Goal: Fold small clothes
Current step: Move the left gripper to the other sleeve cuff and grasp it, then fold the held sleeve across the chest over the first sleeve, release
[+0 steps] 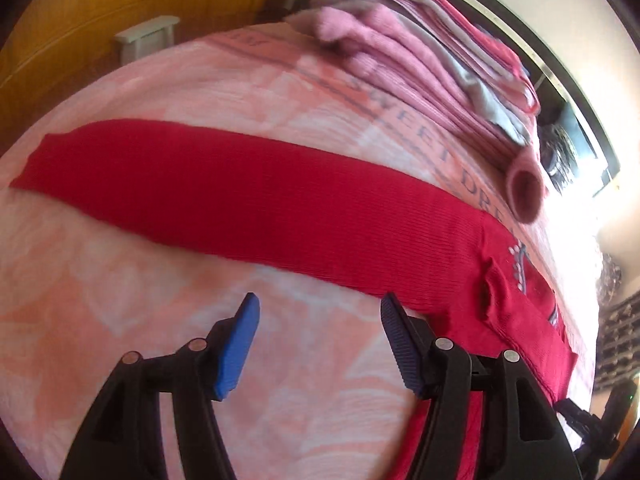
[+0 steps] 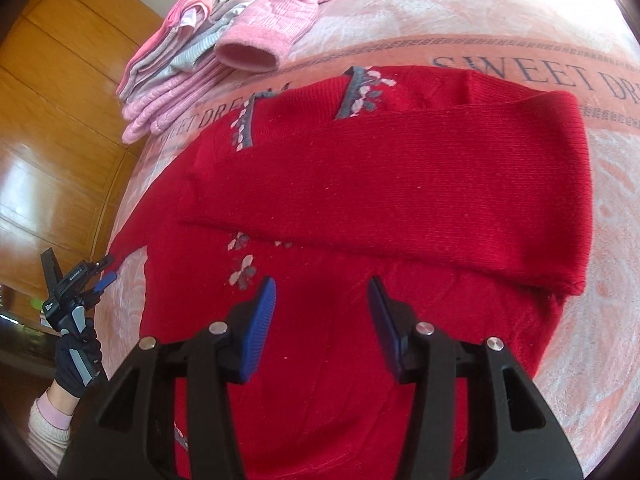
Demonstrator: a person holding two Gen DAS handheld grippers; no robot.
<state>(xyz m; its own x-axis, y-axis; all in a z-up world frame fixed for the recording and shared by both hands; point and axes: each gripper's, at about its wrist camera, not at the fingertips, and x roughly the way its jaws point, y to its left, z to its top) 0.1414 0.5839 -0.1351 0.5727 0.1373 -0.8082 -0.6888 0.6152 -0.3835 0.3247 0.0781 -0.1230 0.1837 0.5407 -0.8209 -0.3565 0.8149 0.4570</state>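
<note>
A red ribbed knit sweater point(image 2: 360, 208) with grey and pink flower motifs is seen spread on a pink patterned bedspread point(image 2: 500, 20), one sleeve laid folded across its body. The right gripper point(image 2: 322, 304) is held over the lower body, its blue pads parted with nothing between them. A stack of folded pink and grey clothes point(image 2: 192, 52) is seen beyond the sweater, and at the left edge the left gripper point(image 2: 105, 270) is held in a dark-gloved hand point(image 2: 78, 360).

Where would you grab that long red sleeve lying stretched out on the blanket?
At the cuff end of the sleeve, coming in low from its open tip. It lies flat and straight, so the thin end lifts most easily. The left gripper is open above the blanket.
</note>
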